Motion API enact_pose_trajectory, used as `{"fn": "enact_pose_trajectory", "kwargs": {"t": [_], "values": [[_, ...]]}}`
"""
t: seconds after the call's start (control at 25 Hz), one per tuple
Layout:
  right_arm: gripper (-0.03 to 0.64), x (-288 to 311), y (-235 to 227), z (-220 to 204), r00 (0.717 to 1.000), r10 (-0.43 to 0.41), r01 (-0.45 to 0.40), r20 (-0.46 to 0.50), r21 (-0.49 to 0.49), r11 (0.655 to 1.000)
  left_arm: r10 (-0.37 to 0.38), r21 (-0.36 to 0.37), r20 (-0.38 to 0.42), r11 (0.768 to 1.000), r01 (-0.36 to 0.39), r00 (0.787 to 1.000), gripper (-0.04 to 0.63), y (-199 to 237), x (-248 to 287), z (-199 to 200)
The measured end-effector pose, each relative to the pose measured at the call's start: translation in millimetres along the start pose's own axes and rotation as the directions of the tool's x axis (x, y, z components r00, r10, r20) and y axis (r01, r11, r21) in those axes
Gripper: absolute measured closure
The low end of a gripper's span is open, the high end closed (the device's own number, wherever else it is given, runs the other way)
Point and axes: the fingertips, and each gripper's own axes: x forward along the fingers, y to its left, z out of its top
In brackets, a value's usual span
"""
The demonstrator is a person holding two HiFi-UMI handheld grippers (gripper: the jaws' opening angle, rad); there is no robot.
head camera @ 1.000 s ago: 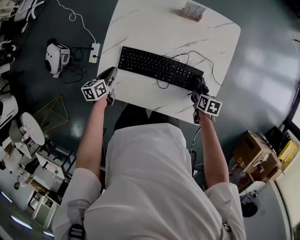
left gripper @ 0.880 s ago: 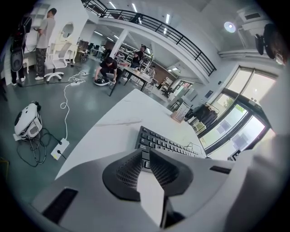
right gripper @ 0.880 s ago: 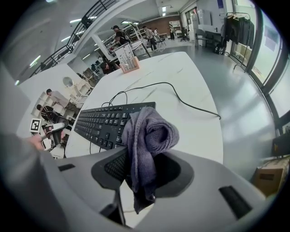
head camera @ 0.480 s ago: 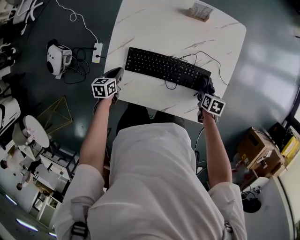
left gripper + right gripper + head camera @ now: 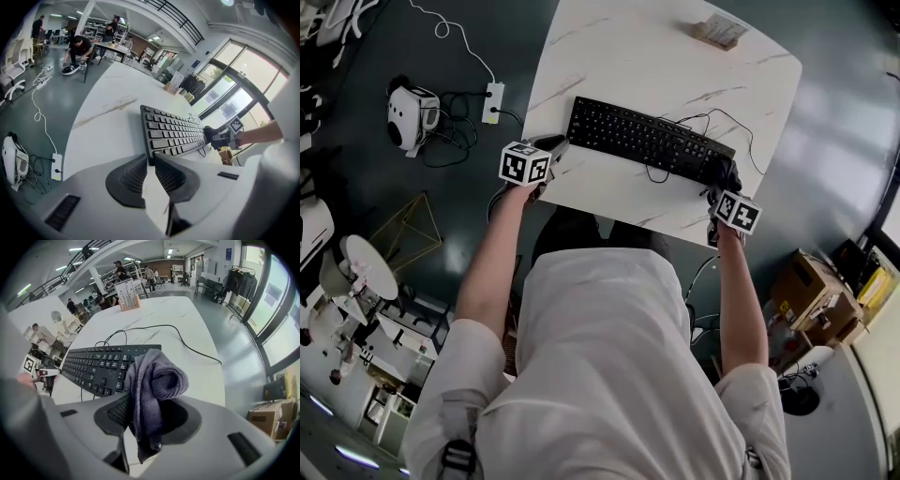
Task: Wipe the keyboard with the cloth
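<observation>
Right gripper [image 5: 146,405] is clamped on the cloth [image 5: 157,378], right at the keyboard's [image 5: 647,141] right end. Left gripper [image 5: 151,161] sits by the left end, jaws pretty much closed on nothing.

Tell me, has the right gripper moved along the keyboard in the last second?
No, not noticeably. The right gripper, shut on the cloth, is at the right end of the keyboard, as it was; the whole head view has only shifted.
</observation>
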Motion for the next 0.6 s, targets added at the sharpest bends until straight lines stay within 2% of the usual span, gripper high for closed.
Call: {"fn": "enact_pose_trajectory", "kwargs": {"t": [0.2, 0.4, 0.6], "values": [[0.451, -0.3, 4.8, 1.9, 0.999, -0.052, 0.052, -0.004, 0.01, 0.999, -0.048, -0.008, -0.03, 0.999, 0.048, 0.998, 0.551, 2.6, 4.3, 0.8], [0.451, 3.7, 41.0, 8.6, 1.0, 0.01, -0.01, 0.005, 0.02, 1.0, -0.072, 0.011, -0.051, 0.997, 0.072, 0.996, 0.552, 1.1, 4.2, -0.6], [0.451, 17.4, 104.7, 16.0, 0.996, 0.083, -0.083, 0.027, 0.0, 0.997, -0.095, 0.012, -0.058, 0.995, 0.095, 0.994, 0.551, 0.8, 3.3, -1.0]]}}
